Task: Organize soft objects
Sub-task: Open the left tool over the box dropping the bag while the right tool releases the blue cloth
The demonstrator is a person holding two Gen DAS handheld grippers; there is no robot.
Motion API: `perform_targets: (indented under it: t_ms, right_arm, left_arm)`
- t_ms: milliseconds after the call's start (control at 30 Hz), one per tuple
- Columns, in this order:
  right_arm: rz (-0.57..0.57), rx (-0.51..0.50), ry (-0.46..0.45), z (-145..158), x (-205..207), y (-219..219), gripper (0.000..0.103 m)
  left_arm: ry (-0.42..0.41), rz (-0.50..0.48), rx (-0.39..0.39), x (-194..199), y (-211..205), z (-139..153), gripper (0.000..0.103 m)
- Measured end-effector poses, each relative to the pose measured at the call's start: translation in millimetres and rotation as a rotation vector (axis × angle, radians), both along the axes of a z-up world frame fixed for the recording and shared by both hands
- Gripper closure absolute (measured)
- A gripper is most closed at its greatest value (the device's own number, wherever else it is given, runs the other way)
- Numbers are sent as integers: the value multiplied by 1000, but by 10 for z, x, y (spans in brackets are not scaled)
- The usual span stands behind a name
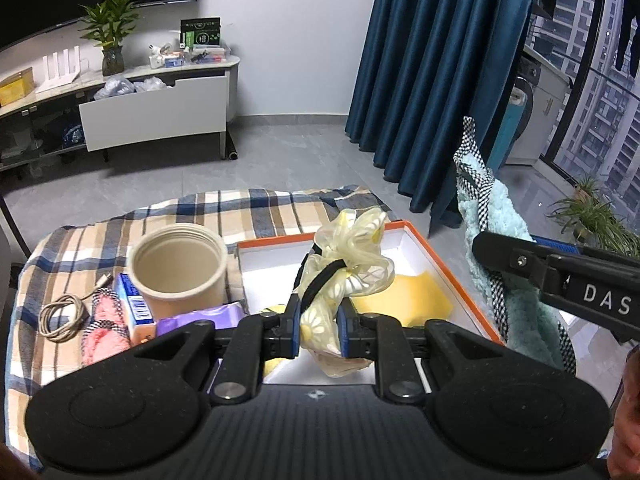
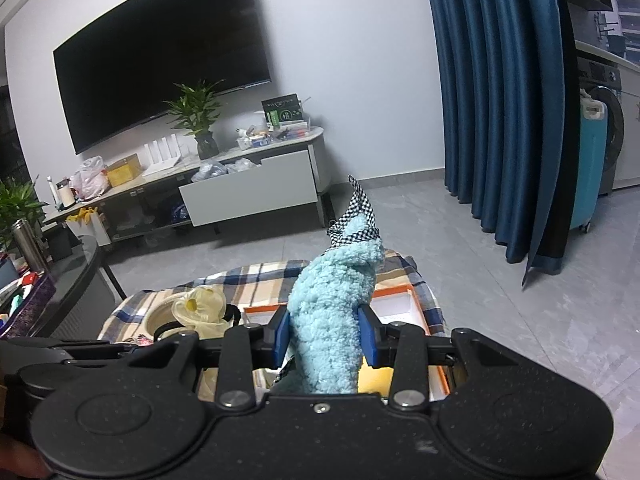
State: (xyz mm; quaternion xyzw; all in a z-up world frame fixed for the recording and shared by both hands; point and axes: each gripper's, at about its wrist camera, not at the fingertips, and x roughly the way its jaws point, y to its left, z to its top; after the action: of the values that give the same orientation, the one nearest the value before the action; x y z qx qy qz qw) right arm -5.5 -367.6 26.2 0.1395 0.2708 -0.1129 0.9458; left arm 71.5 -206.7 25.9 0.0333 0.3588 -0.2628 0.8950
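Left claw [image 1: 319, 322] pinching daisy scrunchie [image 1: 344, 272] over the orange-edged box [image 1: 420, 240] at the worktop's right edge — right claw [image 2: 325, 334] clamped on fluffy blue towel [image 2: 336, 312], also above that box.

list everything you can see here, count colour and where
sheer daisy-print scrunchie: 1, pale yellow, held over the box
fluffy checked-trim cloth: 1, light blue, held over the box
shallow cardboard box: 1, orange rim, white inside, on the blanket
flat foam sponge: 1, yellow, inside the box
round open container: 1, beige, left of the box
coiled cable: 1, grey, blanket's left
plaid blanket: 1, blue and tan, under everything
left hand-held gripper: 1, black, shut on the scrunchie
right hand-held gripper: 1, black, shut on the cloth
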Motion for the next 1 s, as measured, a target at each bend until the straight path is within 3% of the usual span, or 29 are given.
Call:
perform_targets:
  t_ms: [633, 700, 767, 833, 933, 1000]
  right_arm:
    - [-14, 14, 44, -192, 226, -171, 57]
    - [-17, 12, 48, -207, 239, -187, 54]
    - [-26, 11, 44, -214, 248, -192, 53]
    - [-34, 13, 38, -214, 253, -203, 43]
    - [-35, 11, 34, -208, 236, -194, 39]
    - [-41, 2, 31, -195, 210, -179, 39]
  left_arm:
    - [24, -33, 26, 148, -250, -82, 82]
    - [36, -46, 10, 174, -257, -91, 78]
    - [41, -56, -4, 185, -260, -96, 66]
    - [36, -69, -10, 173, -262, -94, 58]
    - [28, -66, -20, 150, -251, -71, 42]
    - [20, -67, -23, 142, -235, -52, 41]
